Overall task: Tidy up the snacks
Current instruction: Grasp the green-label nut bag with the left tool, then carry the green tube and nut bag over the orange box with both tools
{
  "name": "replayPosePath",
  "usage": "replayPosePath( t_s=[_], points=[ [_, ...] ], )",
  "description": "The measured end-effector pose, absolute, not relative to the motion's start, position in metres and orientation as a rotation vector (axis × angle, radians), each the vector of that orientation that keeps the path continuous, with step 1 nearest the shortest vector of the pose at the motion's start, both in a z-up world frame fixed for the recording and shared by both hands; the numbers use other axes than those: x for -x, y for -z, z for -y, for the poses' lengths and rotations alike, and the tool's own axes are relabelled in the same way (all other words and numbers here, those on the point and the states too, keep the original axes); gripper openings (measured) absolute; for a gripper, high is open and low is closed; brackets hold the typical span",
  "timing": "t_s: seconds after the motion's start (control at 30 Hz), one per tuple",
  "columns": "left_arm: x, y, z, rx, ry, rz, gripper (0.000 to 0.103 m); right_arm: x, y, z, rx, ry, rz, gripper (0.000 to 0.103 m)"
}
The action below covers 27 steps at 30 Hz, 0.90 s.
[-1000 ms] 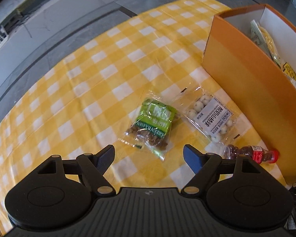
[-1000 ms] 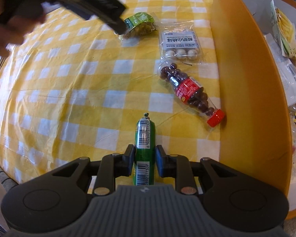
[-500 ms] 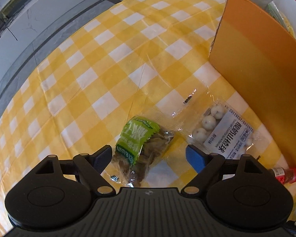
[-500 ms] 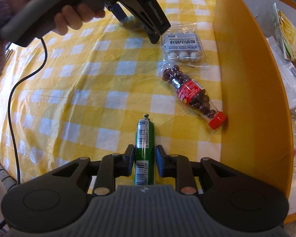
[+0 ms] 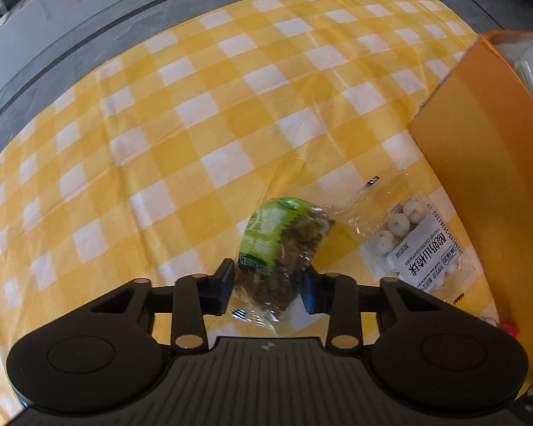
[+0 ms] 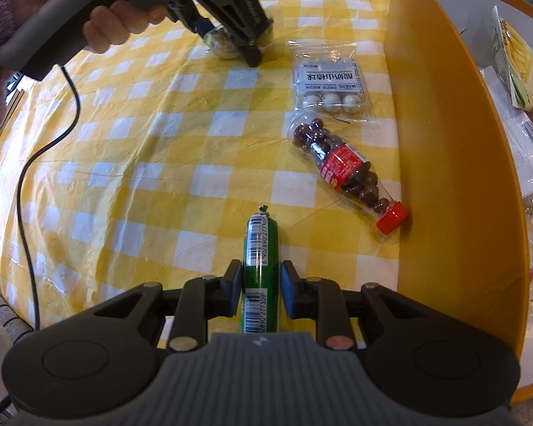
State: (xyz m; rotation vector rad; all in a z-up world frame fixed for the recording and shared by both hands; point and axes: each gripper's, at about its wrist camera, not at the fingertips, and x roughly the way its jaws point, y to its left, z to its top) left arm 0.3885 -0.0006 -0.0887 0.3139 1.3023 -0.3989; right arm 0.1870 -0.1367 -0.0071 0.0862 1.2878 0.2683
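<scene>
A crinkly clear packet with a green label, the raisin packet (image 5: 279,248), is sitting pinched between the jaws of the left gripper (image 5: 266,285), its lower end bunched where the two dark pads are pressing in from nine and three o'clock, low on the checked surface (image 5: 202,131). In the right wrist view the same left gripper (image 6: 231,41) is showing at eleven o'clock, tilted down onto that packet, with a hand (image 6: 117,25) wrapping its grey handle and a thin black cable (image 6: 49,142) trailing down toward seven o'clock. Toward three o'clock of the packet a flat transparent pouch of round white balls, the yogurt ball pouch (image 5: 417,248), is lying just beside the tall smooth wall of the orange box (image 5: 479,163). The right gripper (image 6: 260,287) is clamping a slim green sausage stick (image 6: 261,259), a glossy cylinder with white barcode strips pointing to twelve o'clock. At two o'clock from it a small clear bottle of dark round candies (image 6: 348,174), red-labelled and red-capped, is lying on its side with the cap touching or nearly touching the box wall (image 6: 455,163).
</scene>
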Motion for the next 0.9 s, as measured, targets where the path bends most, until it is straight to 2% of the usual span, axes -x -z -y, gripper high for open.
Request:
replayPosePath(
  t_s=[0.07,0.6,0.9],
  points=[
    [-0.381,0.081,-0.004,-0.317,0.389,-1.300,0.030,-0.187,0.007,0.136,-0.082,-0.270,-1.285,0.022],
    [-0.304,0.013,-0.055,-0.204,0.358,-1.278,0.029,-0.183,0.006,0.133,-0.081,-0.240,-1.289,0.021],
    [-0.253,-0.006,-0.079,-0.033,0.337,-1.259,0.029,-0.179,-0.010,0.133,-0.075,-0.238,-1.252,0.021]
  ],
)
